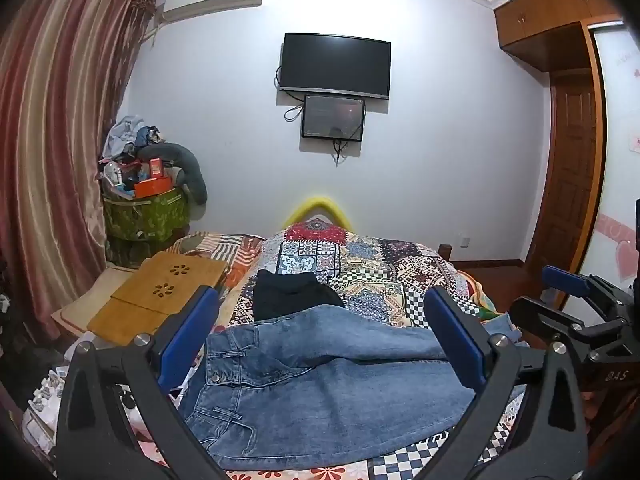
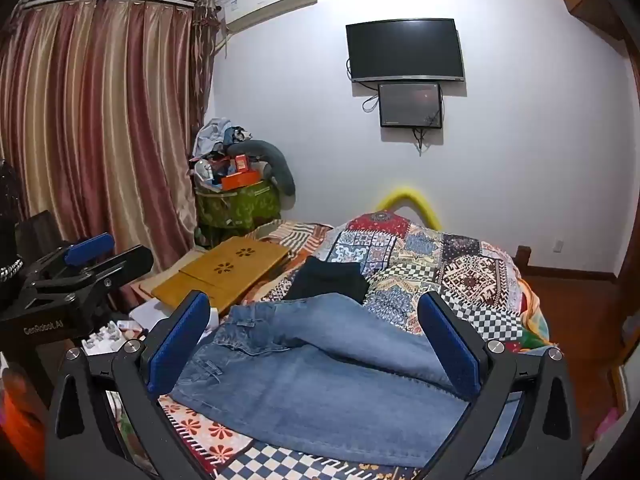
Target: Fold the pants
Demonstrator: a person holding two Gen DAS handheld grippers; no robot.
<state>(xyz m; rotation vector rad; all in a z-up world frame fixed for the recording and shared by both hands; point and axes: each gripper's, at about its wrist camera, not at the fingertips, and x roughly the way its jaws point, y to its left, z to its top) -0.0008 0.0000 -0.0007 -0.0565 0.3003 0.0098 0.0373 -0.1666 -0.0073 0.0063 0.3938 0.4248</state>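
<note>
— Patchwork quilt [image 1: 360, 264] covers the bed, and the blue jeans [image 1: 320, 380] lie flat across its near end, waistband toward the bamboo lap desk [image 1: 160, 292], legs running the other way. How much of them can be seen?

— Not all. In the left wrist view the leg ends pass behind the finger on the side away from the lap desk, and the hems are cut off there. A folded black garment [image 1: 288, 292] sits just beyond the jeans, its near edge hidden under the denim.

— And the left gripper [image 1: 324, 344]?

— It hangs above the jeans, pointing along the bed toward the wall-mounted television [image 1: 336, 65], blue pads spread wide and holding nothing. Whether the fingertips touch the denim cannot be told.

— The right gripper [image 2: 316, 340]?

— Same pose in its own view: jaws wide, empty, over the jeans [image 2: 320, 384]. It also shows at the edge of the left wrist view, on the side of the jeans away from the lap desk, only partly in frame.

— Anything else unclear?

— The heap on the green bin [image 1: 144, 216] beside the curtain [image 1: 52, 140] is too jumbled to sort.
</note>
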